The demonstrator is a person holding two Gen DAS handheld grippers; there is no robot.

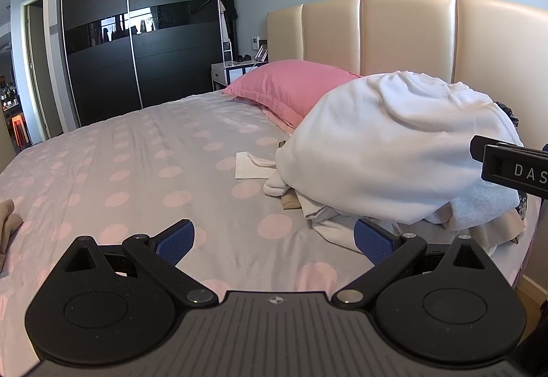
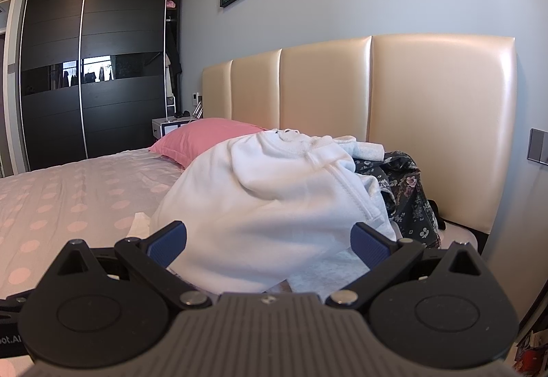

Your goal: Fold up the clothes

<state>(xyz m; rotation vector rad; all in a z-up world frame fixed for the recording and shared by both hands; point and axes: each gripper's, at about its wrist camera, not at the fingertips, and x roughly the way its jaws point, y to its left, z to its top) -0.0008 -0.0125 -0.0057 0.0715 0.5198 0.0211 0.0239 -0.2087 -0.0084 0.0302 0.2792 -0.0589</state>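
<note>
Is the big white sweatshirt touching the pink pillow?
Cannot tell. In both wrist views the white sweatshirt overlaps the pink pillow, hiding where they would meet.

Two wrist views, both low over the bed and facing the headboard.

The left view looks across the dotted bed (image 1: 137, 154) toward the pile (image 1: 394, 151) of clothes, which lies ahead and to its right, near; the right gripper's body (image 1: 513, 168) cuts in at its right edge. The right view sits closer, with the pile (image 2: 274, 199) straight ahead and filling its centre. Both share the pile, pillow (image 1: 291, 86), headboard (image 1: 404, 31) and wardrobe (image 1: 137, 34).
</note>
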